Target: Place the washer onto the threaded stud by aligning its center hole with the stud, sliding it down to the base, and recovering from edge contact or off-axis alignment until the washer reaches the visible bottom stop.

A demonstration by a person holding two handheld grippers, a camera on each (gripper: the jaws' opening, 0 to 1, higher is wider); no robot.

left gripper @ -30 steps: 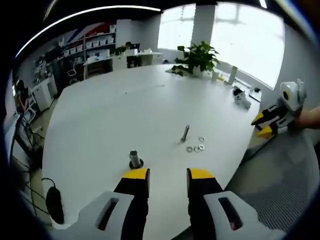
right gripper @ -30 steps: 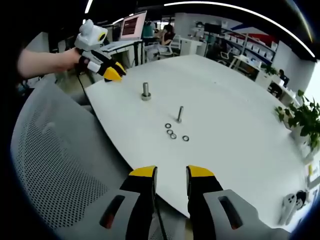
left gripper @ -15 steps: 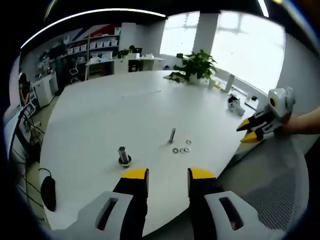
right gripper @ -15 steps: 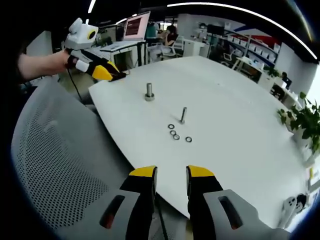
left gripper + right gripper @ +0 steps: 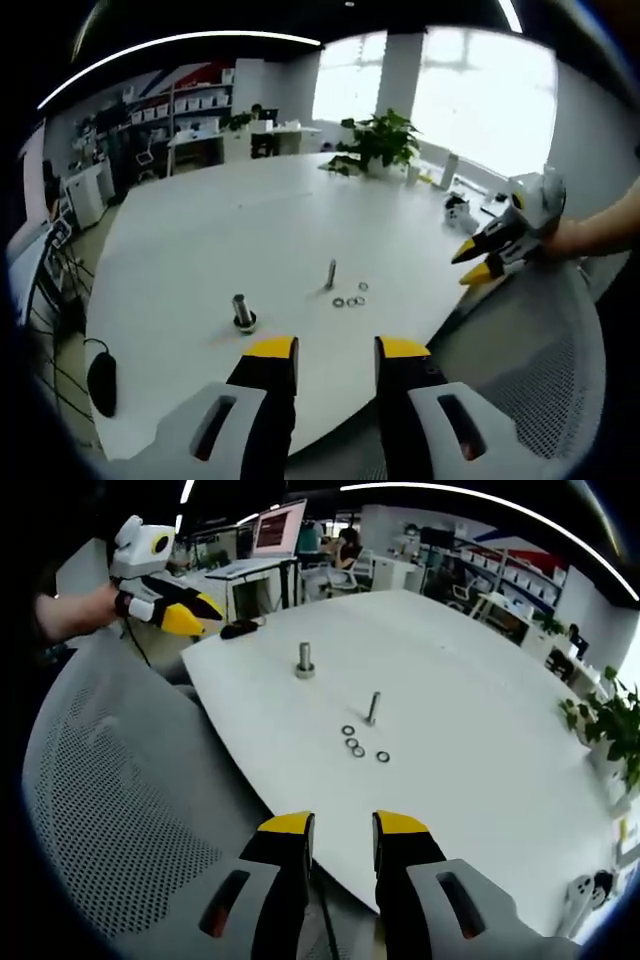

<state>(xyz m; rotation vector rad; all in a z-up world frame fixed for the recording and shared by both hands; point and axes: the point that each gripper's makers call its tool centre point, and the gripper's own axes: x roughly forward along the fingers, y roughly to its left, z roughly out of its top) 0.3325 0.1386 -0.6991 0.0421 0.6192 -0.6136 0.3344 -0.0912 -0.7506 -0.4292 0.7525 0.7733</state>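
A person is holding a gripper in each hand just off the near edge of a big white tabletop [image 5: 250, 230], over the grey mesh back of a chair [image 5: 110, 810].

In the left gripper view, the left gripper [image 5: 336, 352] is pointing level across the tabletop, its yellow-tipped jaws standing spread with nothing between them. A black mouse [image 5: 101, 382] is lying near the left edge. Ahead of the jaws, a thick bolt [image 5: 242, 311] is standing upright on its wide base, close to the near edge. To its right a slimmer threaded stud [image 5: 330, 273] is standing upright too, with the washers [image 5: 351, 299] lying flat in a small cluster just beside its foot, none on the stud. A potted plant [image 5: 380, 140] is sitting at the far edge. At the right, the right gripper [image 5: 470, 266] is reaching in off the tabletop's edge, a hand [image 5: 565, 235] wrapped around its body, its tips angled down toward the edge; there I cannot tell how its jaws are standing.

In the right gripper view, the left gripper [image 5: 200, 615] is hovering beyond the tabletop's left corner in the other hand [image 5: 85, 610]. The right gripper [image 5: 340, 830] is sitting low, its jaws parted and holding nothing. The stud [image 5: 373, 707] and washers [image 5: 358, 745] are well ahead of it.
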